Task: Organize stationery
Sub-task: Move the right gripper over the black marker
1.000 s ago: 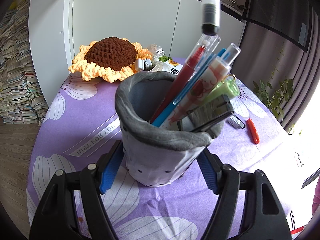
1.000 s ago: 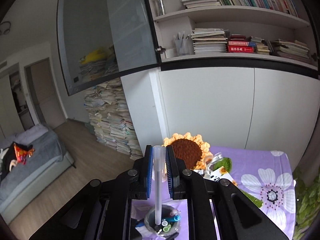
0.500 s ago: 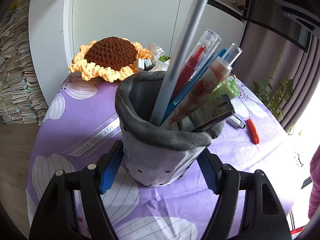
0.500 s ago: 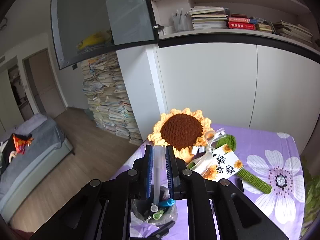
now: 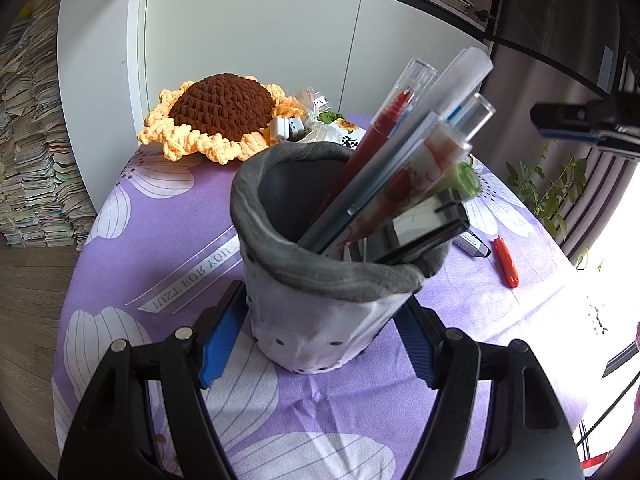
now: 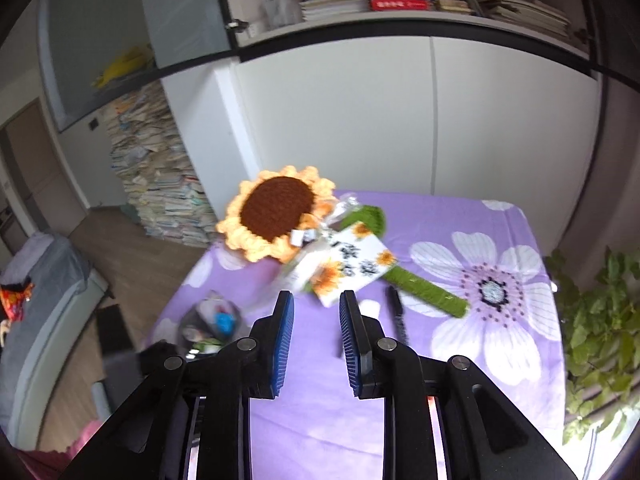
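Left wrist view shows the left gripper (image 5: 320, 340) set around the base of a soft grey fabric pen holder (image 5: 328, 280), its blue pads (image 5: 218, 344) pressed against the wall on either side — a steadying hold, by my reading, because a floppy pouch loaded with tall pens would tip easily. Inside, the pens all lean toward the right rim: a frosted white pen (image 5: 404, 148), a red gel pen (image 5: 376, 140), a patterned pen (image 5: 412, 184) and a black clip-like item (image 5: 416, 232) at the lip. The lean puts the weight on one side, which is another reason to keep the holder braced.

On the purple flowered tablecloth (image 5: 160, 220) a red utility knife (image 5: 505, 261) and a small marker (image 5: 472, 245) lie loose to the right of the holder, well apart from it — likely candidates for sorting.

Right wrist view has the right gripper (image 6: 316, 336) with its fingers parted and nothing between them, raised above the cloth. A black pen (image 6: 397, 314) lies just ahead of it, beside the green stem of a crocheted sunflower (image 6: 278, 212) and its printed card (image 6: 344, 268). The holder is a blur at lower left in this view, so its contents cannot be read from here.
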